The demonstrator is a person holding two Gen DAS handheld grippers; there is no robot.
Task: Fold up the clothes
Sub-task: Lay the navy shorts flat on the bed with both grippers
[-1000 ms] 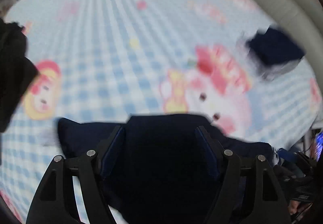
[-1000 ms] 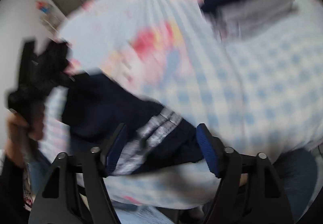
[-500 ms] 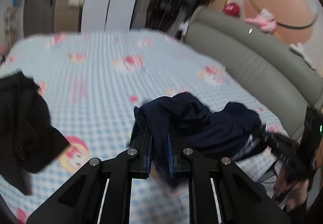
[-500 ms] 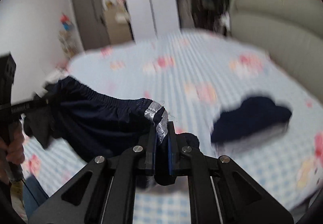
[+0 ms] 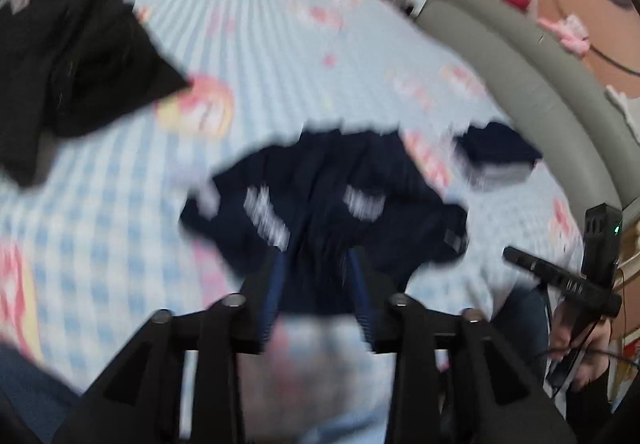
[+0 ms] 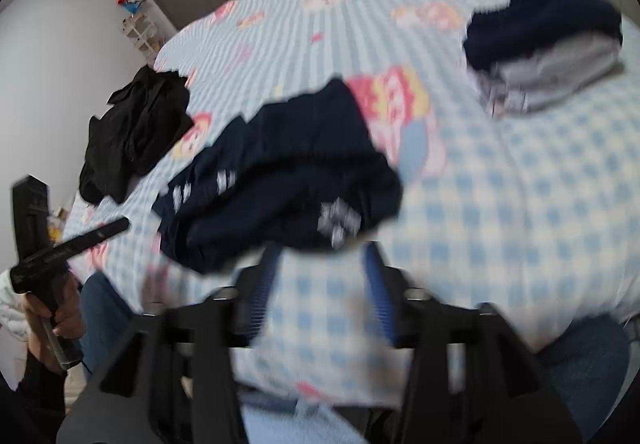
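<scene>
- Blue-and-white checked bedding with pink cartoon prints is covering the bed (image 5: 260, 55) (image 6: 500, 171), which is filling most of both views; a grey padded headboard (image 5: 532, 83) is curving along its far side in the left wrist view.
- Both views are blurring noticeably, so fine detail is hard to read.
- Navy shorts (image 5: 332, 199) (image 6: 280, 171) with pale striped patches are lying crumpled on the bedding near the edge closest to the person.
- The left gripper (image 5: 316, 296) is showing its blue-padded fingers (image 5: 272, 292) parted, with the near hem of the navy shorts sitting between them; whether the pads are pressing the cloth cannot be told through the blur.
- The right gripper (image 6: 320, 284) is hovering with its fingers (image 6: 378, 292) spread apart just in front of the shorts' near edge, with only checked bedding between them.
- A black garment (image 5: 68, 59) (image 6: 132, 135) is lying bunched on the bedding, apart from the shorts, towards the left of both views.
- A folded pile (image 5: 496, 155) (image 6: 548, 47), navy on top of grey, is resting on the bedding to the right, well apart from the shorts.
</scene>
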